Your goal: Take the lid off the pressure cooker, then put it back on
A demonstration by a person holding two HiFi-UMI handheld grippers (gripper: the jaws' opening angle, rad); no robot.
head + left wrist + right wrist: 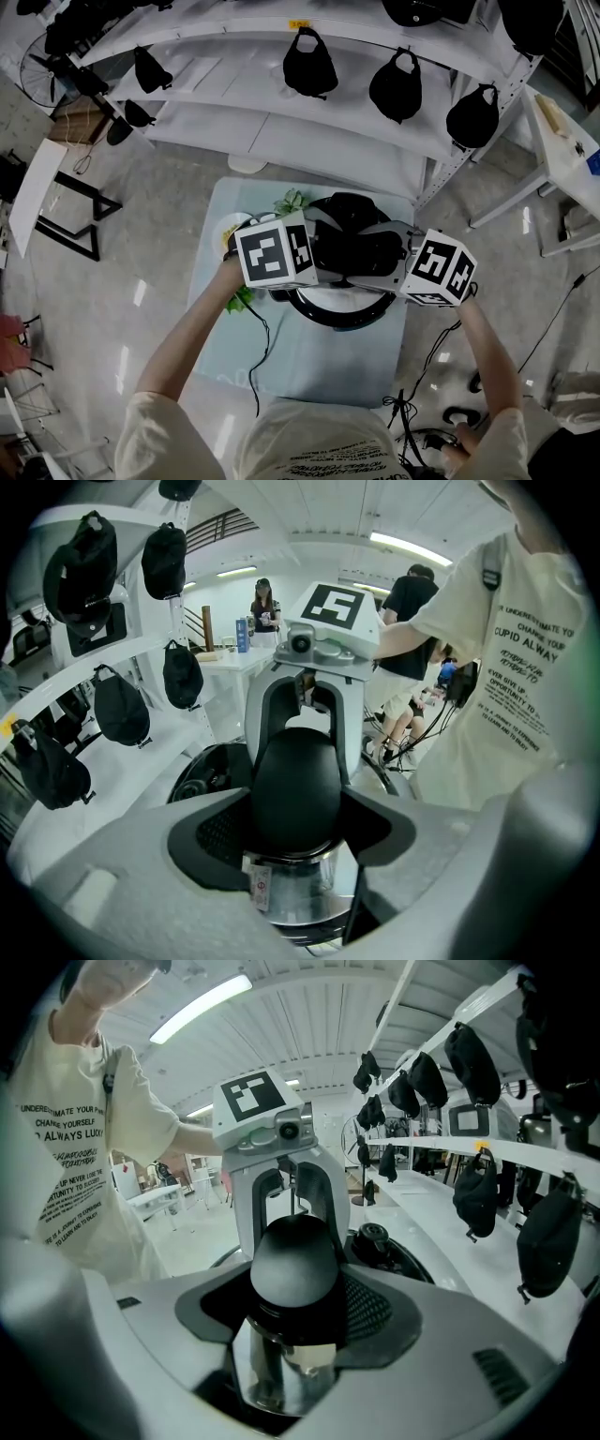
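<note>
steel pressure cooker [339, 314] sitting upright, black side handles [295, 761] poking out opposite ways, left tongs [295, 803] and right tongs [295, 1274] pinching one each

The person's pale T-shirt [66, 1166] bears black print, readable in part: "UNDERESTIMATE" and "ALWAYS LUCKY".

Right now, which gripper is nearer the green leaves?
Left. The left gripper clamps the pressure cooker on the side by the green leaves; the right gripper clamps the opposite side, farther away.

Cream T-shirt [314, 433], black print [323, 465], short sleeves [152, 417]
</note>
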